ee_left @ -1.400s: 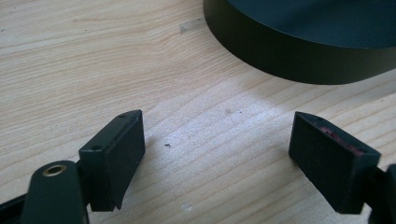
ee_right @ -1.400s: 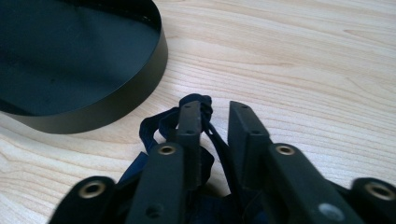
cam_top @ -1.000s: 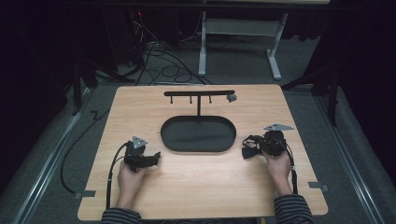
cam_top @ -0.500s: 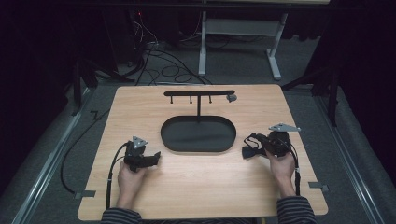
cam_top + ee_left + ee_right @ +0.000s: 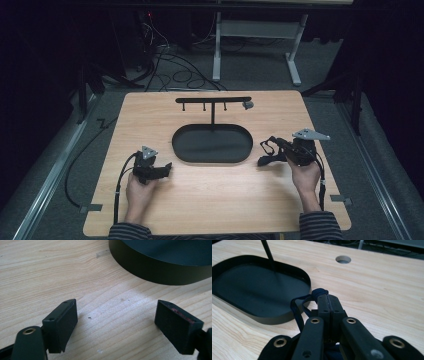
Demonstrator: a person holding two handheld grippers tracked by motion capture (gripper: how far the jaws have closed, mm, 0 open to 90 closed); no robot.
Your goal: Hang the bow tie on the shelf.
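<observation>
From the high view, your left gripper (image 5: pixel 167 166) rests on the wooden table (image 5: pixel 215 200), just beside the left end of the oval black tray (image 5: pixel 212 143). Your right gripper (image 5: pixel 264 150) hangs near the tray's right end, with bare table toward the right edge.

In the left gripper view, your jaws stand apart over bare wood, the tray's wall (image 5: pixel 160 272) ahead.

In the right gripper view, your jaws are pressed together on a dark blue cord loop (image 5: pixel 299 306), beside the tray's rim (image 5: pixel 305 277).
</observation>
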